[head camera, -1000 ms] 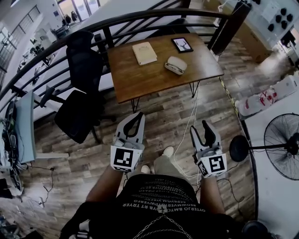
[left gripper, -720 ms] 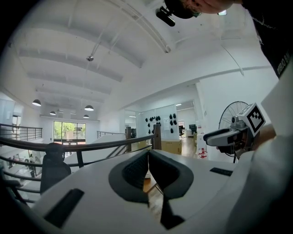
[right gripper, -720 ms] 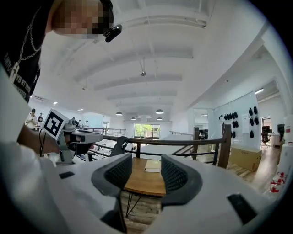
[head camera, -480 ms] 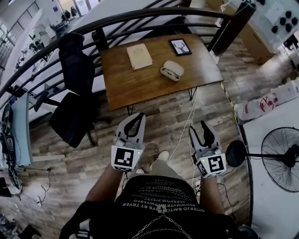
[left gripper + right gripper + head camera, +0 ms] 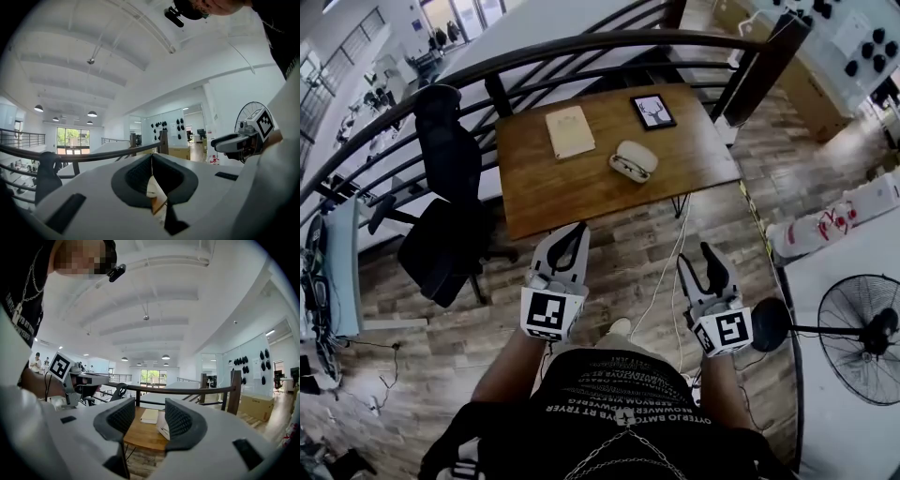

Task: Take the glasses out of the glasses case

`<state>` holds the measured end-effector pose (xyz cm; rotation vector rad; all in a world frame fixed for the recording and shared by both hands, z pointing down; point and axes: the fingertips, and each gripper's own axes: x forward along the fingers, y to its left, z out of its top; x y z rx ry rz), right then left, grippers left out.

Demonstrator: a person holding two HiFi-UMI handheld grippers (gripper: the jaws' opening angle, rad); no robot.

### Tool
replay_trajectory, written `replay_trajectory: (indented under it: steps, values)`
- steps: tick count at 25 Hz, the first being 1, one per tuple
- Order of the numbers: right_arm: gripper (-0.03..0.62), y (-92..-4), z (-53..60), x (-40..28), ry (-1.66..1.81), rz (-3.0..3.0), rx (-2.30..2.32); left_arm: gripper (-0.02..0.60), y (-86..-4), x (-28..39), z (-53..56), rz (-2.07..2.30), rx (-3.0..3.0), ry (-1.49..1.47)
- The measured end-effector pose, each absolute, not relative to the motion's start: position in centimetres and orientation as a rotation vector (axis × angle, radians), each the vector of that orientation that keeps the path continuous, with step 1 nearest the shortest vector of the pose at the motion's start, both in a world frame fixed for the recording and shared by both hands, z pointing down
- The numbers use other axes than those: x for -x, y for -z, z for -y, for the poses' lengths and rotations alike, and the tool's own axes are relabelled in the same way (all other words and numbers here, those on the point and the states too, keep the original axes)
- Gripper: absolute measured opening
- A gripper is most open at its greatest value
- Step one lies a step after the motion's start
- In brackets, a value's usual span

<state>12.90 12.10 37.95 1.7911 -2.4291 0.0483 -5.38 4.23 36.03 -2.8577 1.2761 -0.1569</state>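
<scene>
Head view, one entry. White oval glasses case (image 5: 633,159): on the brown wooden counter (image 5: 534,187), toward its middle; glasses not discernible. Left claw (image 5: 578,232): clenched, empty, well short of the counter. Right claw (image 5: 696,258): released, empty, likewise short of the counter. Risk, as judged: the smooth rounded shell may skid across the counter if pinched one-sided without the other claw bracing it.

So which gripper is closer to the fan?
Right. The right gripper hangs just left of the fan; the left gripper is much farther left.
</scene>
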Motion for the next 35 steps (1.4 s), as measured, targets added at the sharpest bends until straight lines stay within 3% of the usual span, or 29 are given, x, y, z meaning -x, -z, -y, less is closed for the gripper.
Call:
replay_trajectory:
  steps: [22,35]
  values:
    - [0.187,-38.3,-9.6,-15.8,-0.041,2.538,-1.721,0.028,-32.9,4.8,-3.0,-1.469,2.549,0.030]
    - [0.187,-39.5,-8.0,-17.0,-0.094,2.518,-1.731,0.028,-34.5,2.1,-1.4,-1.374,2.679,0.098]
